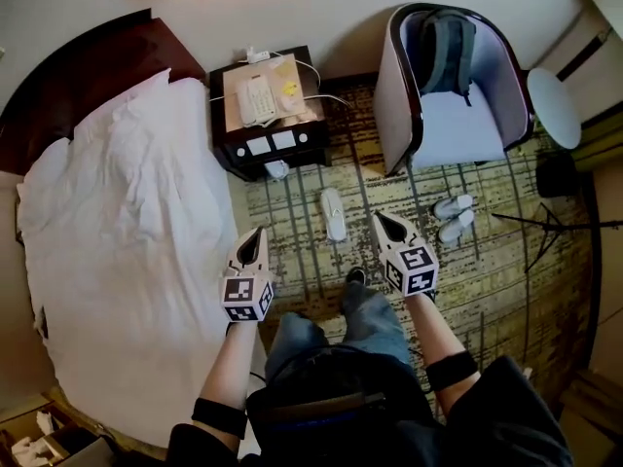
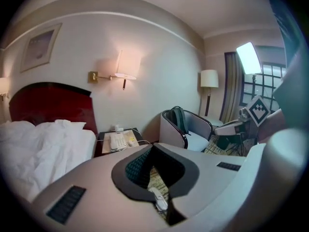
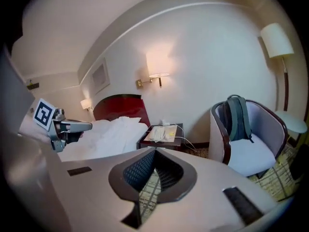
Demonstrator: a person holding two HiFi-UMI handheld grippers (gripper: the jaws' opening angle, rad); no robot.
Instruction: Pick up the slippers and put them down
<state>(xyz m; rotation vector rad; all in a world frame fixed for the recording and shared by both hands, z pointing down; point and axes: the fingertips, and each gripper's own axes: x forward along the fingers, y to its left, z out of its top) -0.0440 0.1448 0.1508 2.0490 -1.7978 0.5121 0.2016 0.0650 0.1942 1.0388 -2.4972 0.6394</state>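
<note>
Left gripper (image 1: 253,246) and right gripper (image 1: 391,230) hover closed, empty; I'd spread 1 wide before lowering onto the slipper (image 1: 333,212) near the nightstand (image 1: 222,129).

Mid-frame on carpet (image 1: 492,295): single slipper (image 1: 333,213), slipper pair (image 1: 454,217) further right; just below, left gripper (image 1: 259,232) and right gripper (image 1: 381,218), both closed.

- A bed (image 1: 127,241) with a white duvet stands at the left.
- The dark nightstand (image 1: 226,149) just beside it carries a white telephone (image 1: 258,100).
- A backpack (image 1: 446,52) leans in the armchair (image 1: 458,125), far right.
- A patterned carpet (image 1: 506,280) covers the floor.
</note>
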